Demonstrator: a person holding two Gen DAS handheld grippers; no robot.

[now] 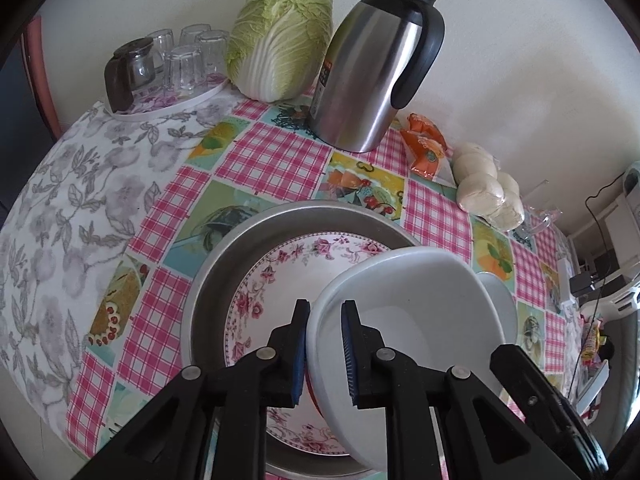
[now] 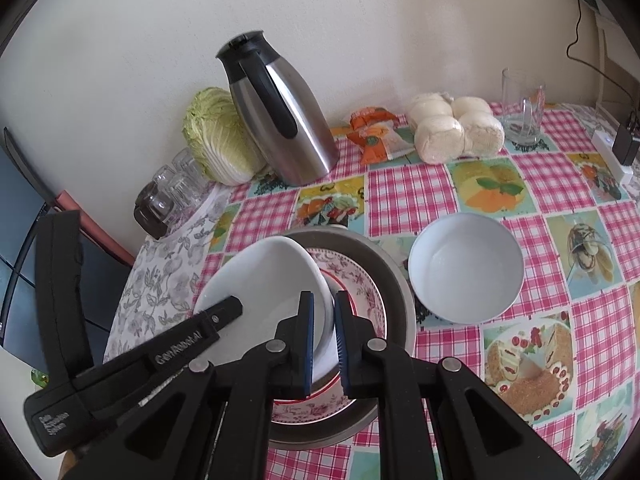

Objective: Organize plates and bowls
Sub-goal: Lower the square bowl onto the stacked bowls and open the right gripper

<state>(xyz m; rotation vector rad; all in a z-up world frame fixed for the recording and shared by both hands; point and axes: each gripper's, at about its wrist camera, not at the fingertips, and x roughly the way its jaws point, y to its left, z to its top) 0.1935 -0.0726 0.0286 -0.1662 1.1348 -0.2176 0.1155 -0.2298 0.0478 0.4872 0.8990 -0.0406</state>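
Both grippers (image 1: 326, 346) (image 2: 324, 344) pinch smooth white bowl (image 1: 412, 320) rim, tilted.

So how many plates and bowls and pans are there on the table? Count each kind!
White bowls: 2, one held tilted by both grippers, one standing on the tablecloth
Flowery plates: 1
Metal pans: 1, under the plate
Total: 4
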